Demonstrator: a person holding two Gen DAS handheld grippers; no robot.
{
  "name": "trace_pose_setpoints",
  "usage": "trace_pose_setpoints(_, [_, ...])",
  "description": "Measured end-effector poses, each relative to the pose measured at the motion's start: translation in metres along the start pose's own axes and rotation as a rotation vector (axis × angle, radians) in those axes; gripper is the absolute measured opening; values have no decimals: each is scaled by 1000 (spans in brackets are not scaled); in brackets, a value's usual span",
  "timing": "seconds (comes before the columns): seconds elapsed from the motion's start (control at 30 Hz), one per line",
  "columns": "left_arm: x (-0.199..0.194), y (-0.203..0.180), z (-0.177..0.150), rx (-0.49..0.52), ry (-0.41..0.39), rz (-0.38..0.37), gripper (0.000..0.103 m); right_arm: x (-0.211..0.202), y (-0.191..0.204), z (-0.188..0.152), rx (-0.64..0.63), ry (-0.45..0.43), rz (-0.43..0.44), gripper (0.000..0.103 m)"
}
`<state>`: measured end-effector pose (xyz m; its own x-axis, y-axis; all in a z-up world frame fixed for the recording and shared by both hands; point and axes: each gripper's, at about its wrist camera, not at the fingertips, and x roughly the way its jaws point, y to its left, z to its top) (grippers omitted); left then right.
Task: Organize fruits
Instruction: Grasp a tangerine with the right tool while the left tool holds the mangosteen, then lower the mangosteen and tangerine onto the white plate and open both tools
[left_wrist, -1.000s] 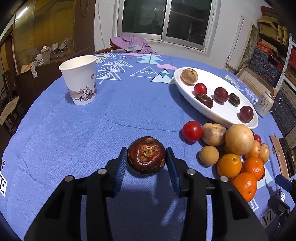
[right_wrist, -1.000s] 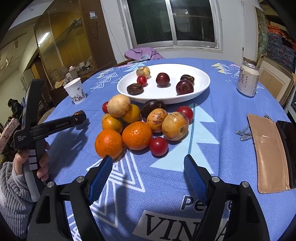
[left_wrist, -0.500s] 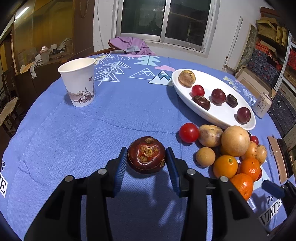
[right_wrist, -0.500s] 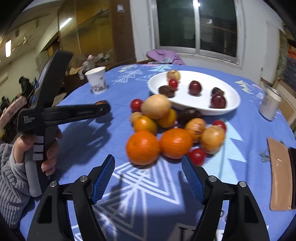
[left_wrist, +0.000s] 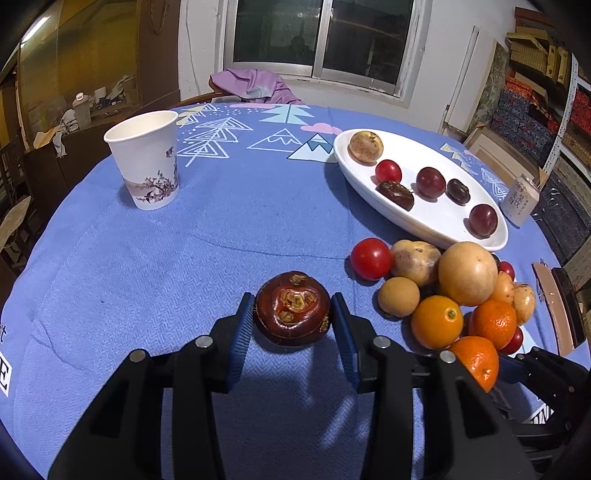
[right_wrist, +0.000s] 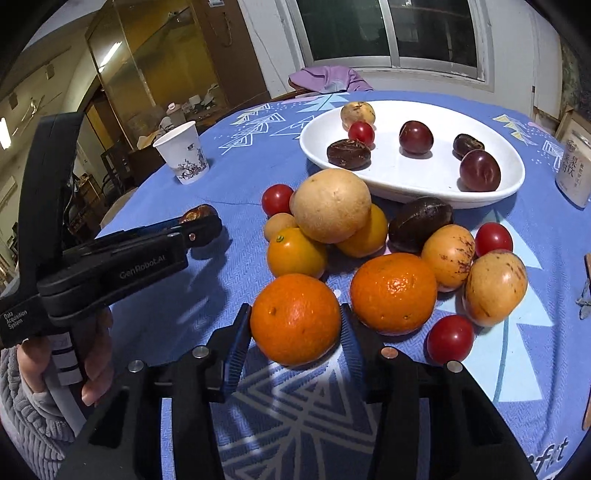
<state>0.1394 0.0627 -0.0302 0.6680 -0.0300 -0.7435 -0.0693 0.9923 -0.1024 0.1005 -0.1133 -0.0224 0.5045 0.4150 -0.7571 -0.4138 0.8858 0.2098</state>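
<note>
Left gripper (left_wrist: 292, 325) pinches the dark fruit (left_wrist: 292, 309); right gripper's (right_wrist: 295, 343) jaws, just closing, squeeze the near orange (right_wrist: 295, 319).

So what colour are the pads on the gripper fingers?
Blue ribbed pads on black fingers, clearest in the right wrist view.

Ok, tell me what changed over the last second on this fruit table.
The right gripper moved in on the fruit pile, and its jaws have just been closing around the nearest orange, blue pads now against its sides. The left gripper stayed put, clamped on the dark red fruit. The white dish is unchanged.
</note>
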Motion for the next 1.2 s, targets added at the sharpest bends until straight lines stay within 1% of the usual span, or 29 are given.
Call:
trace_pose_setpoints(0.13, [0, 3, -1, -8, 0, -13, 42, -5, -3, -2, 9, 0, 6, 46])
trace_pose_setpoints(0.23, [-8, 2, 0, -2, -32, -26, 42, -23, -8, -5, 28, -26, 42, 46])
trace_pose_setpoints(0.37, [-21, -2, 3, 3, -57, -44, 41, -66, -21, -3, 45, -146, 28, 46])
trace_pose_setpoints(0.4, [-24, -4, 8, 0, -60, -42, 41, -74, -27, 1, 58, -167, 21, 46])
trace_pose_setpoints(0.47, [-28, -11, 19, 15, -66, -44, 41, -88, -42, 17, 82, -204, -21, 46])
trace_pose_setpoints(0.6, [-34, -39, 56, 75, -97, -41, 41, -103, -75, 61, 136, -243, -92, 46])
trace_pose_setpoints(0.7, [-28, -62, 78, 98, -104, -65, 41, -91, -98, 90, 183, -231, -91, 46])
trace_pose_setpoints(0.8, [-7, -87, 91, 120, -67, -111, 41, -65, -110, 103, 221, -186, -46, 46])
trace_pose_setpoints(0.9, [16, -110, 89, 175, -26, -124, 41, -39, -122, 109, 253, -148, -34, 46])
trace_pose_setpoints(0.97, [29, -122, 85, 211, 0, -131, 41, -26, -130, 113, 267, -127, -65, 46])
trace_pose_setpoints(1.07, [46, -133, 82, 228, 22, -145, 41, -16, -139, 120, 286, -128, -100, 46])
trace_pose_setpoints(1.2, [67, -142, 82, 240, 60, -155, 41, 2, -146, 128, 283, -112, -90, 46])
